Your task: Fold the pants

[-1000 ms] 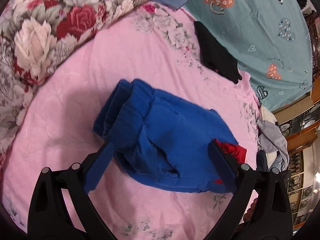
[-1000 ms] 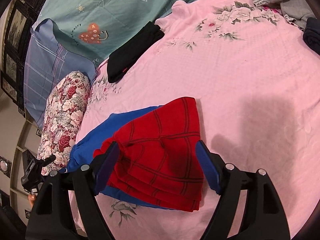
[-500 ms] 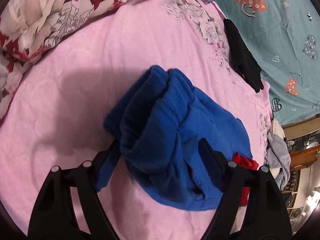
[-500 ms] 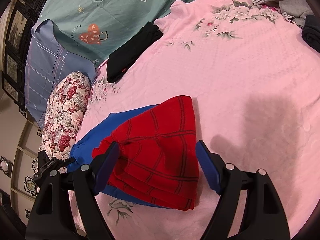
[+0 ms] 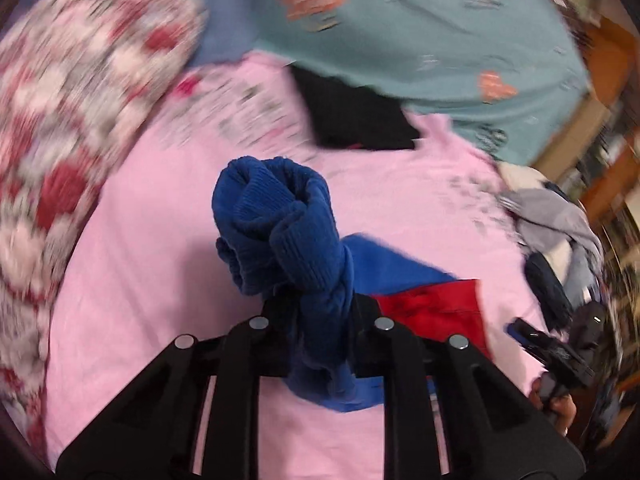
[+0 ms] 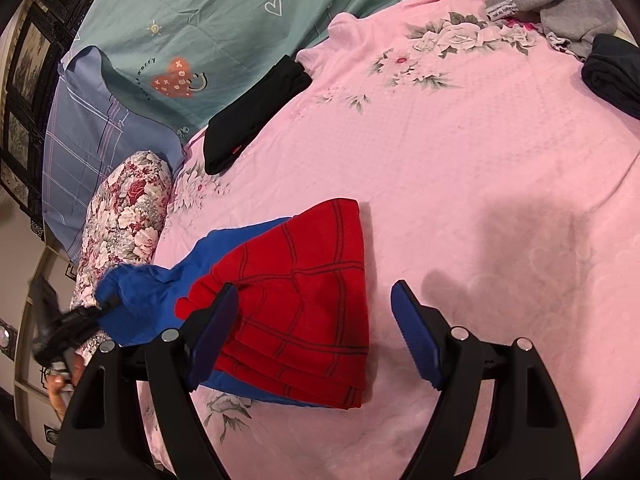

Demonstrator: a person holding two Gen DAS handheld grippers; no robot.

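Note:
The pants are blue with red web-patterned legs, folded on the pink blanket (image 6: 460, 152). In the left wrist view my left gripper (image 5: 320, 312) is shut on the blue ribbed waistband (image 5: 276, 224), which bunches up above the fingers; the red part (image 5: 436, 304) lies to the right. In the right wrist view my right gripper (image 6: 316, 328) is open and empty, its fingers straddling the red folded legs (image 6: 304, 296). The blue part (image 6: 160, 296) lifts at the left, where the left gripper (image 6: 96, 312) holds it.
A folded black garment (image 6: 252, 116) lies near the teal sheet (image 6: 224, 28). A floral bolster (image 6: 124, 220) runs along the left. Grey and dark clothes (image 6: 568, 8) are piled at the far right corner. The left wrist view is motion-blurred.
My left gripper has closed on the blue waistband and lifted it, swinging toward the right. My right gripper has stayed open over the red legs.

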